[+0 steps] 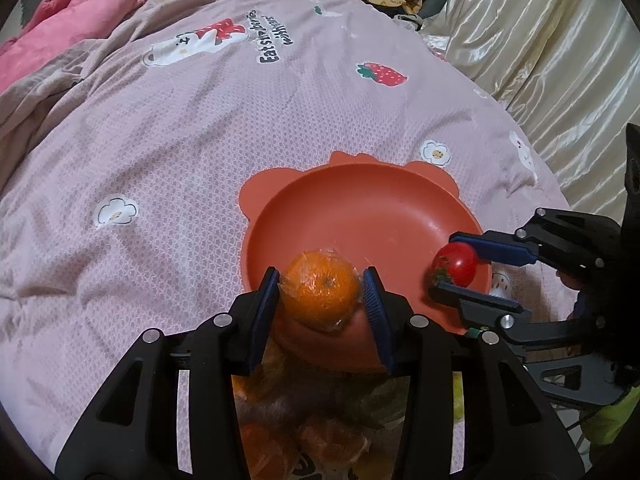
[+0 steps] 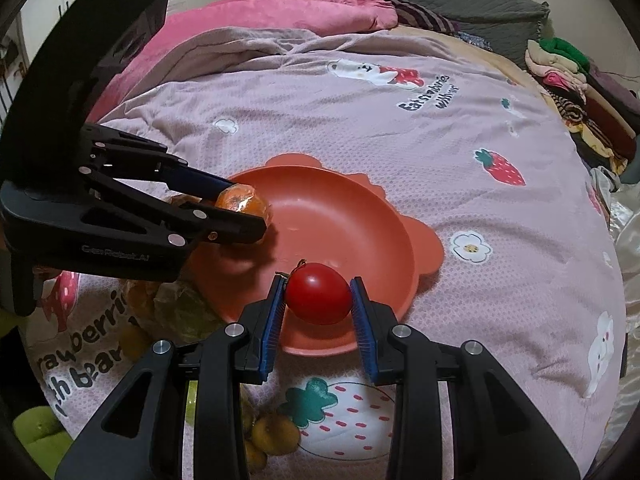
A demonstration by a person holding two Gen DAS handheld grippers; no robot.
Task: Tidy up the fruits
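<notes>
My left gripper [image 1: 322, 286] clamps a plastic-wrapped orange [image 1: 320, 292] over the near rim of the coral bear-eared bowl [image 1: 360, 204], my right gripper [image 2: 318, 300] clamps a tomato [image 2: 318, 298] above its opposite edge, with the bowl's middle bare between them.

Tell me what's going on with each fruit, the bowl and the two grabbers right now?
Orange: wrapped in clear film, gripped over the bowl's near edge.
Tomato: gripped over the bowl's rim.
Bowl: upright on the blanket, nothing lying inside.
Left hand-held gripper: shut on the orange.
Right hand-held gripper: shut on the tomato.
</notes>
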